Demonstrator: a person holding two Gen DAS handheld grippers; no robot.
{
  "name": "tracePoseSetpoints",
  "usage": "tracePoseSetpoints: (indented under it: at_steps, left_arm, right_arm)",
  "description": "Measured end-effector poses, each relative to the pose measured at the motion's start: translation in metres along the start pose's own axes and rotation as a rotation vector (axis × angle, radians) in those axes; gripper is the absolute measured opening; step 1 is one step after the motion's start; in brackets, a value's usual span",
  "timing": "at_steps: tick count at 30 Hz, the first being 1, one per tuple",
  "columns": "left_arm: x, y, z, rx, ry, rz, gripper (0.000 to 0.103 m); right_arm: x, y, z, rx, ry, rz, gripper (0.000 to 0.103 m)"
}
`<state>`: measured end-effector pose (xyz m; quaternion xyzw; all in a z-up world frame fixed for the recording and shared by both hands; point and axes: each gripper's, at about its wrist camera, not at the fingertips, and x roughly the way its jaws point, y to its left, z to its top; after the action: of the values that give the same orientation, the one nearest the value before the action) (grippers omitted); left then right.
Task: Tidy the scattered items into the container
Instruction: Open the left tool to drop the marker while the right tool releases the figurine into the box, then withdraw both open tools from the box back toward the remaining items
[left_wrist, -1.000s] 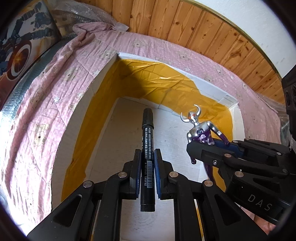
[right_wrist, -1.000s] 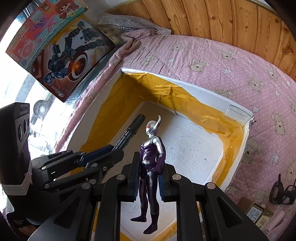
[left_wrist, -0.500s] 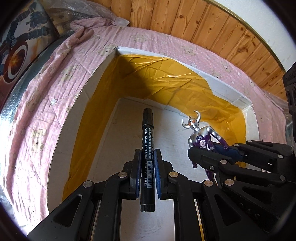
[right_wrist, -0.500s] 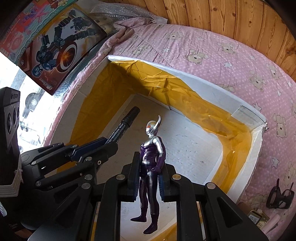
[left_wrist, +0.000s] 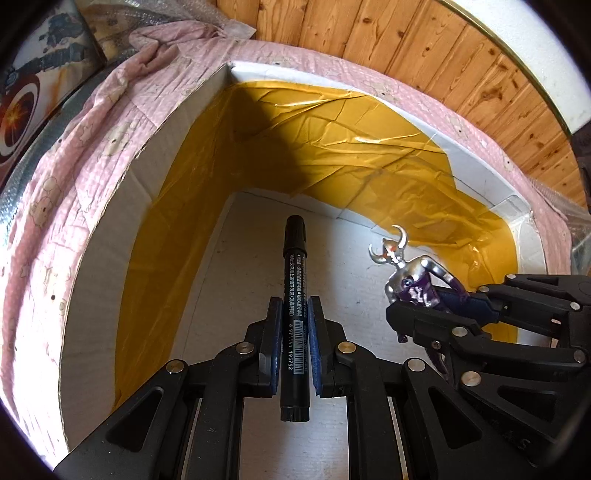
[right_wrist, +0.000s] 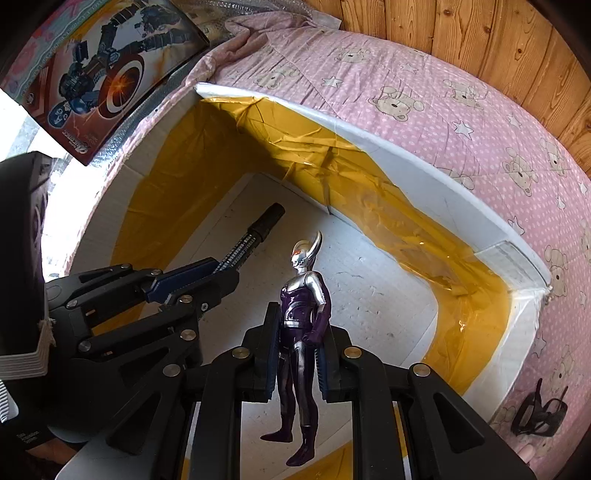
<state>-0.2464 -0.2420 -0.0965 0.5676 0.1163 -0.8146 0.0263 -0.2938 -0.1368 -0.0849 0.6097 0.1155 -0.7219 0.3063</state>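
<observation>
at the far left of the right wrist view a toy box (right_wrist: 107, 70) printed with a robot figure and a round shield leans at the edge of the bed, beside crumpled bubble wrap (right_wrist: 258, 11). a pink bedsheet (right_wrist: 461, 110) with bears and stars covers the bed, and wooden wall panelling (left_wrist: 369, 33) rises behind it.

set into the sheet is the container, an open white box (left_wrist: 110, 229) whose inner walls are lined with wrinkled yellow tape (left_wrist: 332, 147); its white floor is bare.

the left tool (left_wrist: 294, 332) points steeply down into the box, its blue-padded fingers (left_wrist: 275, 339) drawn in narrow and pressing both sides of a black marker pen (left_wrist: 294, 295). the pen runs along the line of the fingers, capped end reaching toward the far corner of the box, barcode label facing the camera, and it hangs above the box floor.

just to its right, the right tool (right_wrist: 297, 332) also points down into the box, clamped narrow on a silver and purple horned action figure (right_wrist: 301, 314) at the hips. the figure is held clear of the floor, head toward the far wall, feet toward the camera. the two tools sit near each other without touching.

at the far right, on the sheet outside the box, lies a black clip-like object (right_wrist: 539, 413), too small to name.
</observation>
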Motion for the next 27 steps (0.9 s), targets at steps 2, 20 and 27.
tracePoseSetpoints:
  at_steps: [2, 20, 27]
  left_arm:
    - [0.0, -0.002, 0.002, 0.016, 0.001, 0.014, 0.013]
    - [-0.034, 0.002, -0.008, 0.002, 0.017, 0.074, 0.044]
    - [-0.085, -0.011, -0.035, 0.03, -0.078, 0.102, 0.044]
  right_arm:
    - [0.002, -0.001, 0.003, 0.0, 0.01, -0.007, 0.018]
    - [-0.036, 0.004, -0.021, 0.055, -0.071, 0.023, 0.027]
    - [-0.087, 0.032, -0.066, 0.004, -0.213, 0.05, 0.04]
